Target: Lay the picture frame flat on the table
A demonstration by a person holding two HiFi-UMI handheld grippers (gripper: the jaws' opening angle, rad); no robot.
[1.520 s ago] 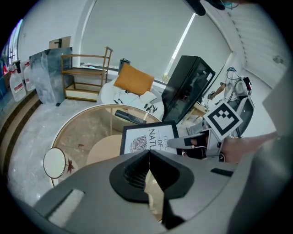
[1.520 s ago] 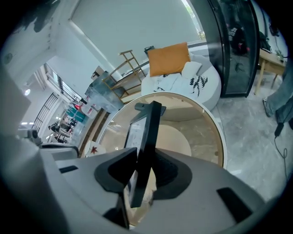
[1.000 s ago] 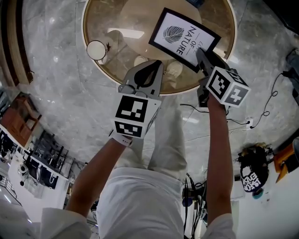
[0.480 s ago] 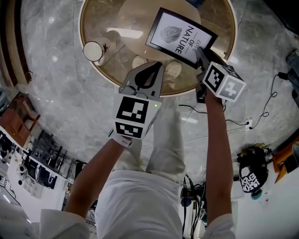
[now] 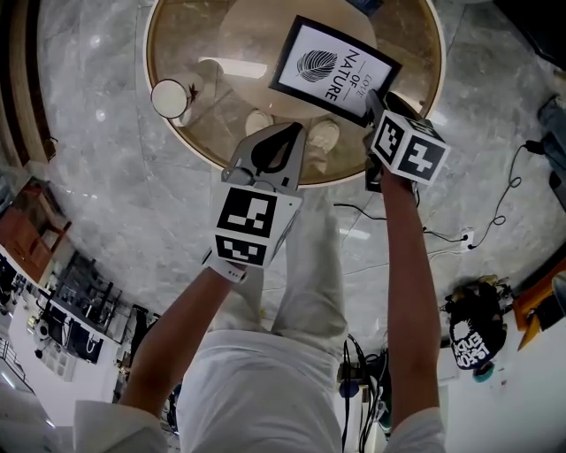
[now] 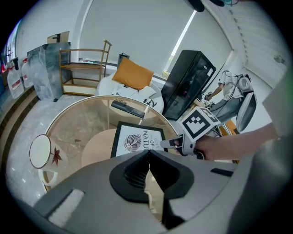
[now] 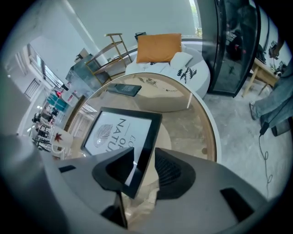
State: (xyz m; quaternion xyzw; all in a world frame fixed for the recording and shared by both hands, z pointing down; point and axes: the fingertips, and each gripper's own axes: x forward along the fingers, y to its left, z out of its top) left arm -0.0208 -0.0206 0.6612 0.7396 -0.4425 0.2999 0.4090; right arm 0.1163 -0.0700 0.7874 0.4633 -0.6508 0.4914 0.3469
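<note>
1. Clearly, the right gripper point(image 7: 141, 160) had its jaws pressed on the black border of the picture frame point(image 5: 334, 71), at the corner nearest to the person.
2. The picture frame was in the upper middle of the head view, over the round glass desk point(image 5: 195, 26), with its printed leaf side facing up. It looked tilted in the right gripper view, and I could not tell if its far edge touched the glass.
3. The left gripper point(image 6: 149, 154) had its jaws together with nothing between them. It was at the near edge of the desk, left of the right gripper.
4. A white cup point(image 5: 170, 98) stood at the left edge of the desk, well apart from the picture frame.
</note>
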